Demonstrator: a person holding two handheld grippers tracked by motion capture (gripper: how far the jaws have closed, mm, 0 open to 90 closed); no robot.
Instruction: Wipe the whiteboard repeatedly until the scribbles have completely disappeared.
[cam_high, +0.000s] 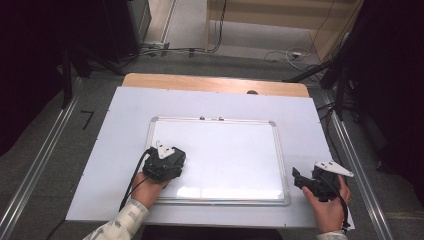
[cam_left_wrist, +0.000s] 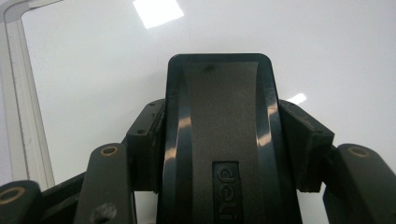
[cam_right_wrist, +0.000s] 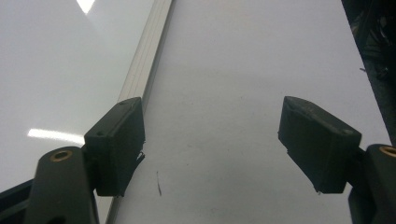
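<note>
You're wiping: left gripper (cam_left_wrist: 224, 140) clamping eraser (cam_left_wrist: 219, 126) on whiteboard (cam_high: 240, 155) | right gripper (cam_right_wrist: 212, 144) idling, jaws spread, beside frame | next: be sweeping eraser onward, flat.

One whiteboard (cam_high: 225, 150) — one eraser (cam_left_wrist: 219, 140) — two hand-held grippers.

Overhead light is falling on the whiteboard (cam_high: 225, 155), throwing a bright glare patch along its near edge in the high view, while the room's left and right sides are sinking into near-black. In the left gripper view a square reflection is glowing at the far left, and the glossy black eraser (cam_left_wrist: 219, 140) is catching streaks of shine. The right gripper view is looking dim and grey, its jaws slightly soft.
</note>
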